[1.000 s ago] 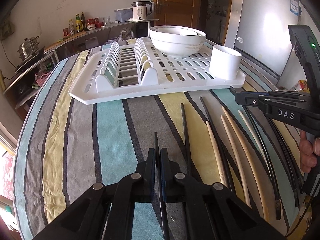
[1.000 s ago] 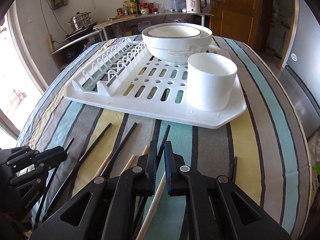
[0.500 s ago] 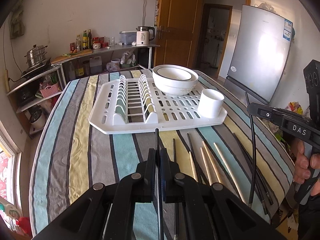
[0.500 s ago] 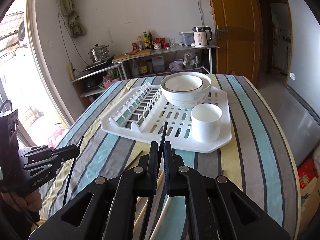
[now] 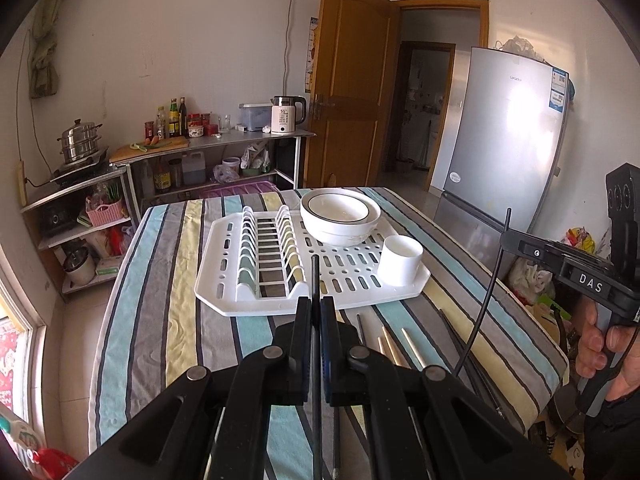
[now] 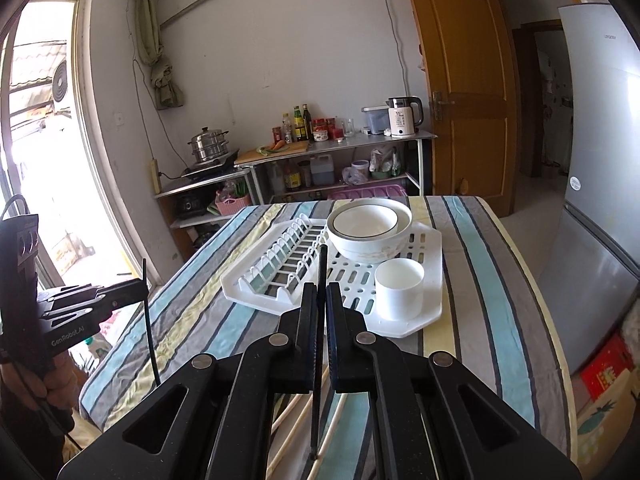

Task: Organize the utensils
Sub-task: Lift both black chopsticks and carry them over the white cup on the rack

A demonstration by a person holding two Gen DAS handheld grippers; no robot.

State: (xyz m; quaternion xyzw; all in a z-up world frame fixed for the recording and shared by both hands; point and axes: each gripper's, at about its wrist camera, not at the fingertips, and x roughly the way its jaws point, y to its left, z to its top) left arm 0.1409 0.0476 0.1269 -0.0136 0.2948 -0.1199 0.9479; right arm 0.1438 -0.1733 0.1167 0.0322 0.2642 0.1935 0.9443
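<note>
A tabletop (image 5: 176, 280) covered in a cloth striped blue, grey and yellow fills both wrist views, in a kitchen with a wooden door and a silver fridge (image 5: 500, 152).

The left tool (image 5: 316, 316) has its two black fingers pressed together on a black chopstick (image 5: 315, 276), whose tip sticks up past the fingertips. The right tool (image 6: 320, 304) is clamped the same way on a second black chopstick (image 6: 321, 264). Each tool is gripped by a person's hand and held above the tabletop, and each one shows at the edge of the other's view with its chopstick hanging down below the fingers.

On the far half of the tabletop sits a white plastic dish rack (image 6: 430, 240). Two nested white bowls (image 6: 368, 232) stand on it, with a white cup (image 6: 400, 290) just in front of them.

More chopsticks, some pale wood (image 5: 412, 342) and some black (image 5: 452, 326), lie loose on the cloth between the rack and the near edge.
</note>
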